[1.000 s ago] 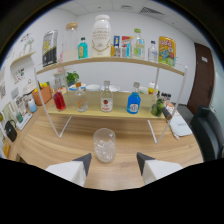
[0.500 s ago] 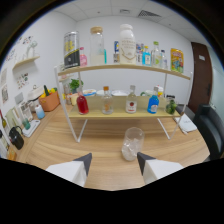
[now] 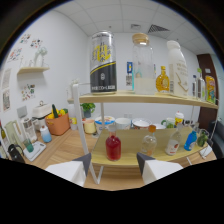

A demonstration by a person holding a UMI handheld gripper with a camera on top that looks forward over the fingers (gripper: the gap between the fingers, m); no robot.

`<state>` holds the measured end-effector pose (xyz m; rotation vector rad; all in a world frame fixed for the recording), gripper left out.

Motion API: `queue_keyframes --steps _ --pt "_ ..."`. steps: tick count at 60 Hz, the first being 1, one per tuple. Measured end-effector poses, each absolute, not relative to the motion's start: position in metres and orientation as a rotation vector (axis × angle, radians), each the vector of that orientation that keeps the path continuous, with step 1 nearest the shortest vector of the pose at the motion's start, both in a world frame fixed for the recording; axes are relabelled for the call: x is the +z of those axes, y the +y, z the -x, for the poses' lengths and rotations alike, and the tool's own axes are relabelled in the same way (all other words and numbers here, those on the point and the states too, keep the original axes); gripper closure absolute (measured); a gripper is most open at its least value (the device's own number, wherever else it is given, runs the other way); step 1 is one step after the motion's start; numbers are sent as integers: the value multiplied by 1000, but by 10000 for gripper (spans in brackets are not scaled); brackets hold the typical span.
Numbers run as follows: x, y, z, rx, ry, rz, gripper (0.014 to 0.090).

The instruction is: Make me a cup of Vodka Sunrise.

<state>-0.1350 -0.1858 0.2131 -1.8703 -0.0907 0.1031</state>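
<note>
My gripper (image 3: 114, 167) is open, with nothing between its white fingers (image 3: 74, 172). Just beyond them stands a two-tier wooden shelf (image 3: 150, 99). On its lower board a red bottle (image 3: 113, 146) sits straight ahead of the fingers. To its right are a clear bottle with an orange cap (image 3: 149, 142), a white bottle (image 3: 173, 145) and a blue bottle (image 3: 190, 140). The top board carries a black and yellow can (image 3: 103, 62), a tall glass jar with a wooden lid (image 3: 142, 62), a small amber bottle (image 3: 162, 81) and a tall white bottle (image 3: 177, 62). No glass is in view.
Left of the shelf on the wooden table (image 3: 60, 147) stand an orange basket (image 3: 58, 123), a small blue-and-white bottle (image 3: 45, 133) and a potted plant (image 3: 88, 107). A wall shelf (image 3: 32, 70) hangs above them. Bowls (image 3: 122, 122) sit behind the lower bottles.
The view has swung left and come closer to the shelf. The glass that stood on the table ahead of the fingers has dropped out of view. The fingers stay apart.
</note>
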Motion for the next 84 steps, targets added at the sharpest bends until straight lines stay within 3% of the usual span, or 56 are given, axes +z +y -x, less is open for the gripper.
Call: queue_keyframes --steps 6,13,15,20,26,28,45,61,75,84 --pt "210 -155 137 94 -84 1866 212" --pt "195 -127 144 83 -72 1883 287" --pt "190 -122 146 85 -76 1887 336" --pt "179 -113 145 56 -70 1908 548" --pt "179 -112 145 44 -78 1895 619" --pt "178 -110 140 10 -85 1891 683" --pt "180 -116 145 48 -103 1870 699" --pt "206 -164 123 53 -118 1818 701" --pt "171 -206 78 63 -32 1876 704" --pt "160 -213 61 293 216 1901 701"
